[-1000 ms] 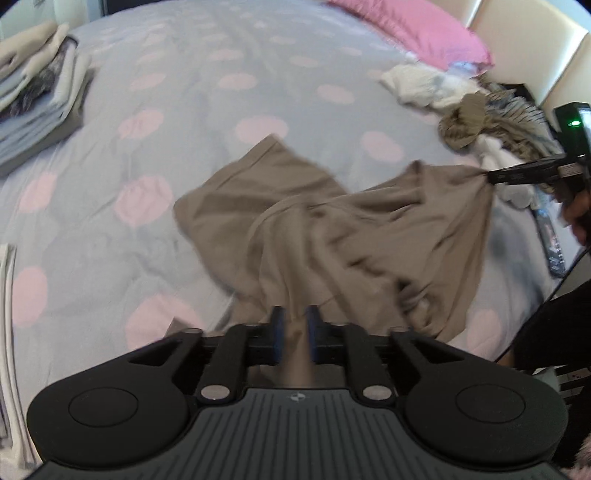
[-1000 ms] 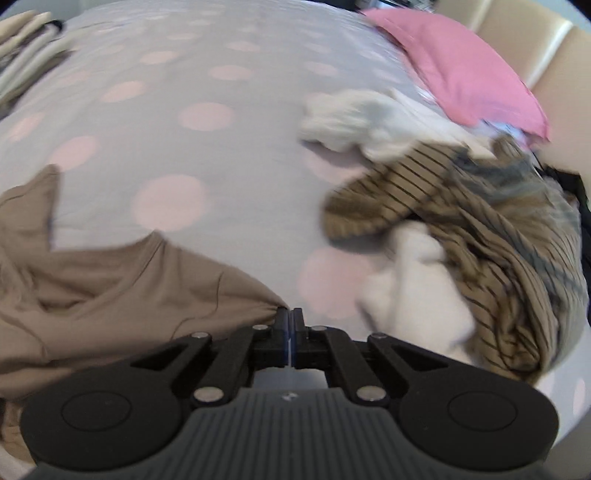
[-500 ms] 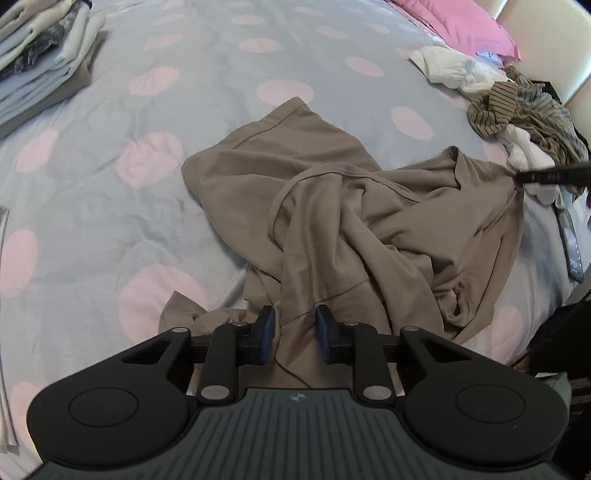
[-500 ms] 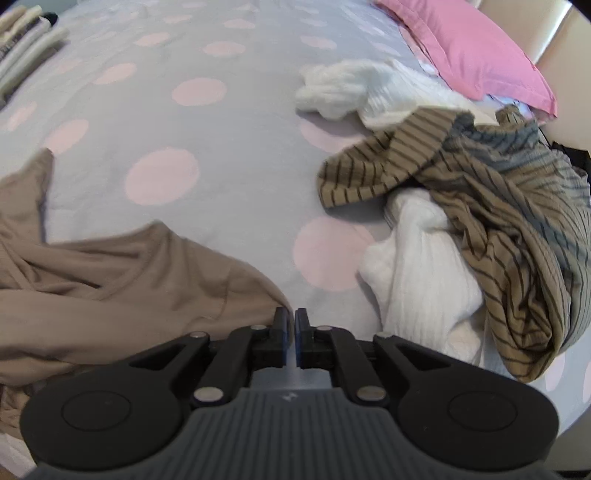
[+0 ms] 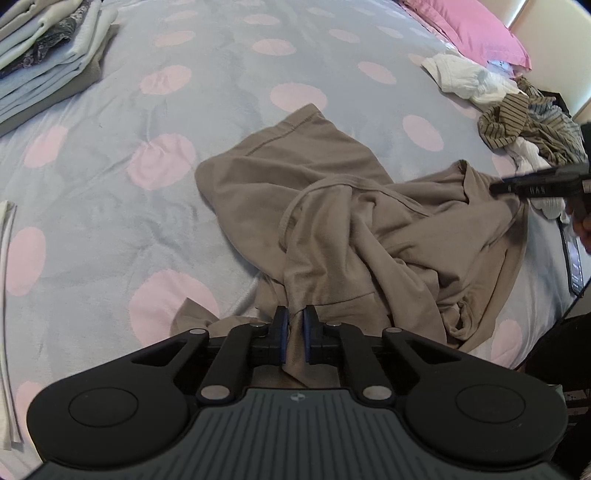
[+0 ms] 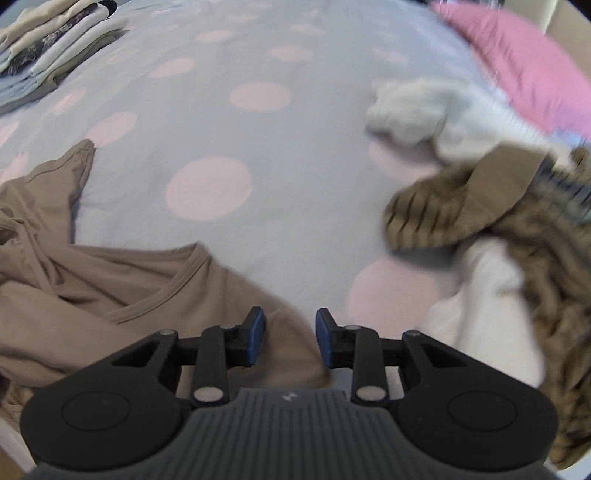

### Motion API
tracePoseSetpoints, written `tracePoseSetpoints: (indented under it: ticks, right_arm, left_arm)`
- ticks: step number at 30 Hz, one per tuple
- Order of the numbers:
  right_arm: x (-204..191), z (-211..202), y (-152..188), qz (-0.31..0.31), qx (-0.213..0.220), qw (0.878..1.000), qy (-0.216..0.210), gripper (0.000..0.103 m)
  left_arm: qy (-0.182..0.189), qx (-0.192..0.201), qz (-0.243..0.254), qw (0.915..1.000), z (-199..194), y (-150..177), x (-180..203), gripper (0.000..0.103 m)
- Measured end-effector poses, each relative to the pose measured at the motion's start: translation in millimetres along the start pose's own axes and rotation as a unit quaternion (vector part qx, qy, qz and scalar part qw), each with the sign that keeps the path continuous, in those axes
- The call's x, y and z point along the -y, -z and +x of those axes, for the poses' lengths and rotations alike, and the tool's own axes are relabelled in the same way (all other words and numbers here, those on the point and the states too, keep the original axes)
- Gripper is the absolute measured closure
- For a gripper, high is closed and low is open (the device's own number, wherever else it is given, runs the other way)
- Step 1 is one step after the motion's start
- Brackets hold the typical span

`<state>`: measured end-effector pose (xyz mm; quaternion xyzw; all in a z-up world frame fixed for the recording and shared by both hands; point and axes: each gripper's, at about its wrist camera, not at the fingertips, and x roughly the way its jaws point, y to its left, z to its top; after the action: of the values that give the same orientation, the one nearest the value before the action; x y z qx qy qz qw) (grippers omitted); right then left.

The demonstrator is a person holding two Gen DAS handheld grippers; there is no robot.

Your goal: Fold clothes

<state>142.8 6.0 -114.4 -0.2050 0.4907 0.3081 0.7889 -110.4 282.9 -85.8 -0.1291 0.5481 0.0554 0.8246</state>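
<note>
A crumpled tan shirt (image 5: 354, 221) lies on the grey bedspread with pink dots (image 5: 110, 221). My left gripper (image 5: 293, 338) is shut on a fold of the tan shirt at its near edge. My right gripper (image 6: 290, 338) is open, its jaws apart over the shirt's right corner (image 6: 273, 317), gripping nothing. The right gripper also shows in the left wrist view (image 5: 496, 188) at the shirt's far right edge.
A stack of folded clothes (image 5: 44, 62) sits at the far left. A pile of unfolded clothes, white (image 6: 424, 110) and striped brown (image 6: 498, 206), lies at the right. A pink pillow (image 5: 469, 29) is at the headboard. A phone (image 5: 574, 262) lies at the bed's right edge.
My right gripper has opened and let go of the shirt's corner. My left gripper has narrowed onto a fold of the shirt, which has settled flat on the bed.
</note>
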Motion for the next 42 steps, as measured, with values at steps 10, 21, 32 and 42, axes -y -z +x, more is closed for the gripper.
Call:
tracePoseSetpoints:
  ticks: [10, 21, 32, 42]
  right_arm:
    - [-10, -57, -2, 0.036, 0.099, 0.994, 0.040, 0.100]
    - [-18, -242, -33, 0.039, 0.339, 0.938, 0.060, 0.100]
    - [-43, -402, 0, 0.038, 0.533, 0.840, 0.093, 0.100]
    - [-49, -469, 38, 0.050, 0.611, 0.783, 0.107, 0.100]
  left_arm:
    - [-0.075, 0.080, -0.025, 0.9937, -50, -15, -19, 0.100]
    - [-0.094, 0.273, -0.040, 0.9565, -198, -54, -23, 0.100]
    - [-0.086, 0.491, -0.006, 0.8671, -363, -17, 22, 0.101]
    - [-0.068, 0.562, 0.017, 0.8244, -421, 13, 53, 0.103]
